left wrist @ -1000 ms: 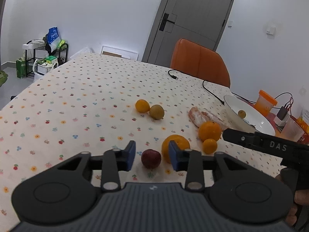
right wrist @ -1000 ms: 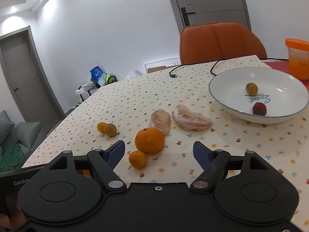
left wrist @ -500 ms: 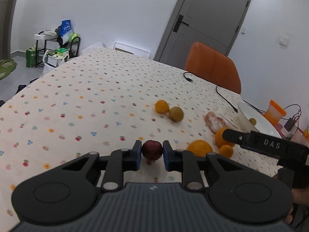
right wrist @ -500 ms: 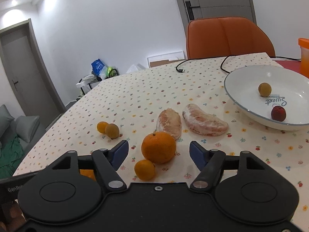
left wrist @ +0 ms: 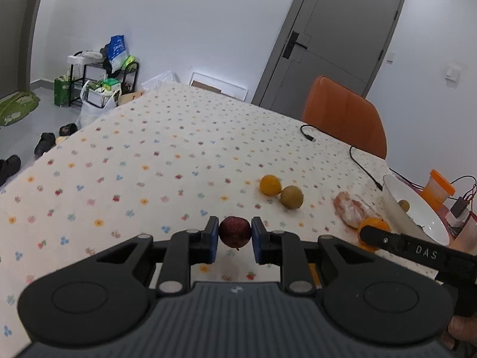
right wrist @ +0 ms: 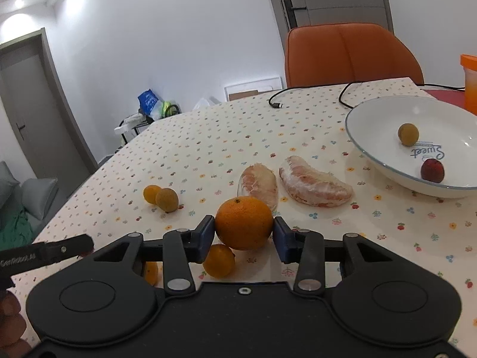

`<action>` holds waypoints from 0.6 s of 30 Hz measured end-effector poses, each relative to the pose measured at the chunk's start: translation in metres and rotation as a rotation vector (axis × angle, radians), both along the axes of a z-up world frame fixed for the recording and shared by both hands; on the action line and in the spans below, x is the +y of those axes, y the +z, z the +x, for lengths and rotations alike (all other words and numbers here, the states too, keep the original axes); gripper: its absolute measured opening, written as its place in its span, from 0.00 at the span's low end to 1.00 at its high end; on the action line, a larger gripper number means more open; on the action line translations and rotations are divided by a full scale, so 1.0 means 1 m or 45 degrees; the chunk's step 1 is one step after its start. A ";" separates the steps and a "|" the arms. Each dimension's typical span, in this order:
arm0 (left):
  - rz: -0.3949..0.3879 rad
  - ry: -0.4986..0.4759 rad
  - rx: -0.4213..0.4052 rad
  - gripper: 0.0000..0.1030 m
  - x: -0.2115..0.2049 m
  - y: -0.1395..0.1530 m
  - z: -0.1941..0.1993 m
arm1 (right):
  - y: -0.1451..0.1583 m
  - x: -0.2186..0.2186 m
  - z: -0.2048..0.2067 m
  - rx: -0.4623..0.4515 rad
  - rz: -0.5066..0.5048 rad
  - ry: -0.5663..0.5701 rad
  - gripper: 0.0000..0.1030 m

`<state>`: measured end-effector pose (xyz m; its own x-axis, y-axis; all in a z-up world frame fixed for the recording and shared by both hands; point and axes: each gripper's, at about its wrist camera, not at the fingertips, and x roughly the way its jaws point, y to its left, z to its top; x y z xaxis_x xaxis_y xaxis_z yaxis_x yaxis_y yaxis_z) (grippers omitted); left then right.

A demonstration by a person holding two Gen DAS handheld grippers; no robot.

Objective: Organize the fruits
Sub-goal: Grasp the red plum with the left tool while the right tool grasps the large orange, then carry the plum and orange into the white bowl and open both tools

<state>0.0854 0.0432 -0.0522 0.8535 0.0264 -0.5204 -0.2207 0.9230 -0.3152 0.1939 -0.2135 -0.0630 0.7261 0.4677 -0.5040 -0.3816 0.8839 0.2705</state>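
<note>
Now your left gripper (left wrist: 234, 235) clamps the dark red fruit (left wrist: 235, 231), your right gripper (right wrist: 243, 234) pinches the large orange (right wrist: 244, 222) (both mid-table); next, carry them to the white bowl (right wrist: 369, 137) at the right edge.

The tablecloth (right wrist: 208, 137) is looking like matt printed cloth. The bowl (right wrist: 384, 164) is shining like glazed ceramic. The orange (right wrist: 244, 222) is showing dimpled, slightly glossy skin. The chair (right wrist: 348, 56) is looking smooth, like leather.

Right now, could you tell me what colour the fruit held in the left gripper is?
Dark red; the fruit shows best in the left wrist view, between the left gripper's blue pads.
</note>
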 end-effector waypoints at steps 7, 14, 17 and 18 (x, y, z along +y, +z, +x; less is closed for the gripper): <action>0.023 -0.053 -0.026 0.21 -0.020 0.010 0.009 | 0.007 -0.014 -0.009 -0.027 0.022 -0.020 0.39; 0.061 -0.122 -0.055 0.21 -0.044 0.023 0.018 | 0.015 -0.036 -0.013 -0.064 0.064 -0.076 0.39; 0.069 -0.146 -0.061 0.21 -0.054 0.027 0.022 | 0.018 -0.046 -0.012 -0.074 0.080 -0.104 0.39; 0.072 -0.154 -0.065 0.21 -0.057 0.028 0.024 | 0.019 -0.051 -0.012 -0.078 0.083 -0.114 0.39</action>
<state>0.1090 -0.0138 -0.0238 0.8775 -0.0506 -0.4769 -0.0915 0.9585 -0.2700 0.1817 -0.2641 -0.0445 0.7950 0.4298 -0.4282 -0.3195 0.8965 0.3068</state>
